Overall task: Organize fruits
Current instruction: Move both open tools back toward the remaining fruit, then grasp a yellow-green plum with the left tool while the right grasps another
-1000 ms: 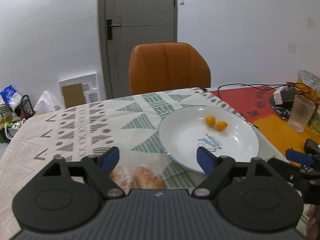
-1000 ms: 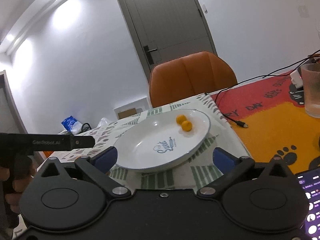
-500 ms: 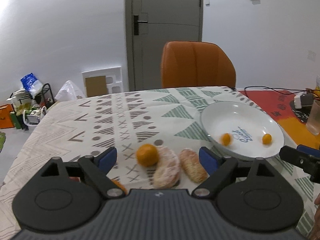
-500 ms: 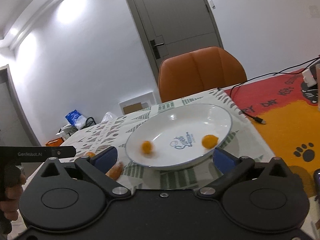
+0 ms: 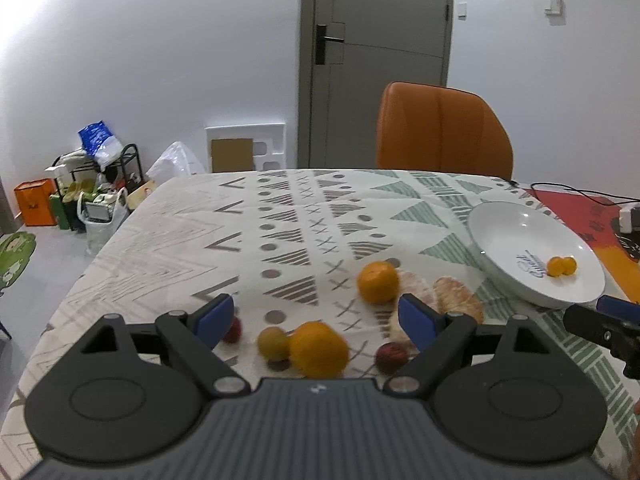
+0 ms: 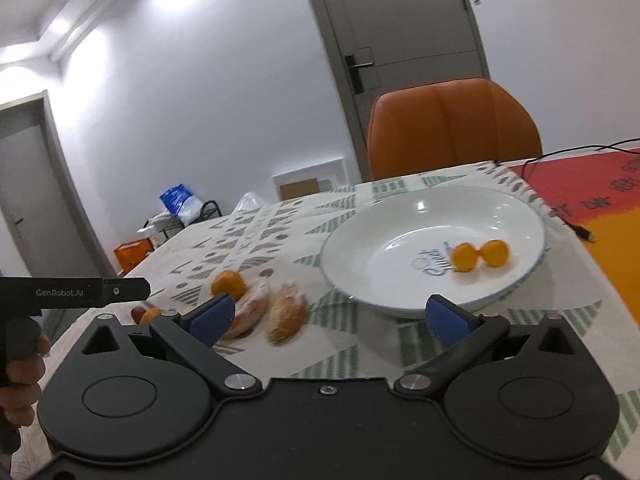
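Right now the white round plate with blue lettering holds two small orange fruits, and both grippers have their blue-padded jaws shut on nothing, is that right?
Not quite. The white round plate with blue lettering does hold two small orange fruits, but the jaws are not shut. The left gripper and the right gripper both stand wide open and empty, as each wrist view shows.

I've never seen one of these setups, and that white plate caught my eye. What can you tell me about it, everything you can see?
The white plate is round, shallow and glossy, like glazed ceramic, with a thin dark line round its rim and blue script printed in the middle. It sits flat and upright on the patterned tablecloth, near the cloth's edge beside a red and orange mat. Two small orange fruits lie in it, touching each other, next to the lettering. Neither gripper touches it. Larger fruits lie on the cloth beside it.
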